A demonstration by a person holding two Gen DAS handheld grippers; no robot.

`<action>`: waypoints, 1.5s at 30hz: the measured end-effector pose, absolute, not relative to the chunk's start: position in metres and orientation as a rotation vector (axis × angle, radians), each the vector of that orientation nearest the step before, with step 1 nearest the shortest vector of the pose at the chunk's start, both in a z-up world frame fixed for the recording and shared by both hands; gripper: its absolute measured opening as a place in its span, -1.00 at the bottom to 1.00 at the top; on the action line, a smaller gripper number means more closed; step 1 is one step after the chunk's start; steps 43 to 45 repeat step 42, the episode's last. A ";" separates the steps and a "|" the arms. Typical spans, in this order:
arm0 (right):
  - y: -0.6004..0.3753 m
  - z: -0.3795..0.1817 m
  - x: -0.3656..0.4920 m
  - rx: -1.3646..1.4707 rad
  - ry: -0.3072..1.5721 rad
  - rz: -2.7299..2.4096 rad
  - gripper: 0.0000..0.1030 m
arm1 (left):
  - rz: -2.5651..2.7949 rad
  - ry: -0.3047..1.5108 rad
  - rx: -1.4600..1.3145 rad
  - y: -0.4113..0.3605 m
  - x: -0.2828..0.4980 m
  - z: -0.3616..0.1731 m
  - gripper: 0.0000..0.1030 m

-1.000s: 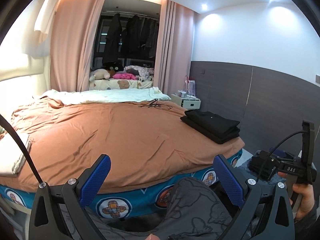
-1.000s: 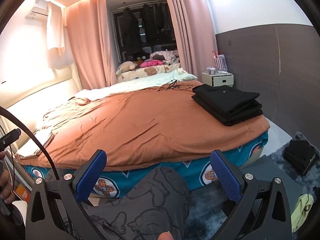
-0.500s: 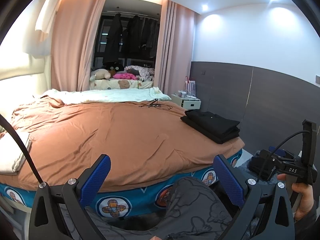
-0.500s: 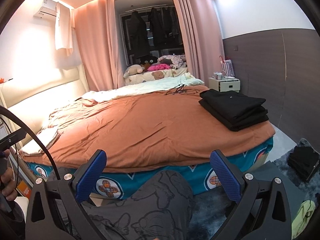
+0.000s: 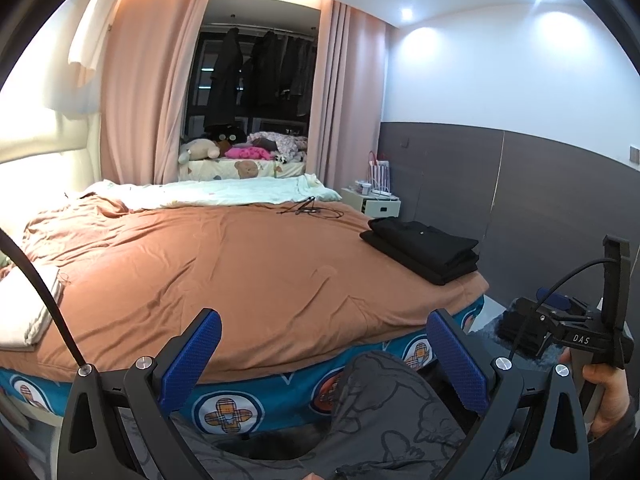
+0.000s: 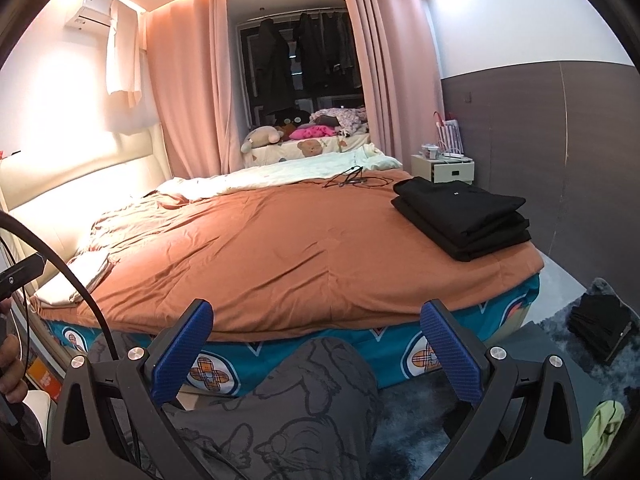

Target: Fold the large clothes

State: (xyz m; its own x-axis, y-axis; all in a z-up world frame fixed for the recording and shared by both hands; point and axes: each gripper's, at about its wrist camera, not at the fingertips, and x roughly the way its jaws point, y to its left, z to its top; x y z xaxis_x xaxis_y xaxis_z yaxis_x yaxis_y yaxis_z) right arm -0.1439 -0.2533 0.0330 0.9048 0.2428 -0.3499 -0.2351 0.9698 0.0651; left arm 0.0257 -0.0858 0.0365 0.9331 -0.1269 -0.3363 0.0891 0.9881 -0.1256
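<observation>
A stack of folded black clothes [image 5: 424,248] [image 6: 464,216] lies on the right side of the bed [image 5: 240,272] [image 6: 280,248], which has an orange-brown cover. My left gripper [image 5: 324,356] is open and empty, held below the bed's near edge over a knee in grey patterned trousers [image 5: 384,400]. My right gripper [image 6: 316,354] is also open and empty, above the same knee [image 6: 320,392]. A hand [image 5: 608,396] holds the right gripper's handle at the right edge of the left wrist view. More dark clothes [image 6: 600,328] lie in a pile on the floor rug at the right.
A folded white cloth [image 5: 28,312] [image 6: 76,276] rests at the bed's left edge. Cables [image 6: 352,178] lie near the pale quilt at the far end. A white nightstand [image 6: 442,168] stands by the grey wall. A yellow-green item [image 6: 604,428] lies on the rug.
The right wrist view has swayed slightly, with the bed sitting a little lower in the frame. The left view is almost unchanged. Both grippers stay open and empty.
</observation>
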 end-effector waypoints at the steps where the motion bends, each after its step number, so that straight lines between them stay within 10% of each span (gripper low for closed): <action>1: -0.252 0.034 -0.144 0.021 0.361 0.244 1.00 | -0.110 0.350 -0.108 -0.086 0.026 0.036 1.00; 45: -0.277 0.037 -0.147 0.037 0.360 0.216 1.00 | -0.085 0.333 -0.096 -0.091 0.016 0.037 1.00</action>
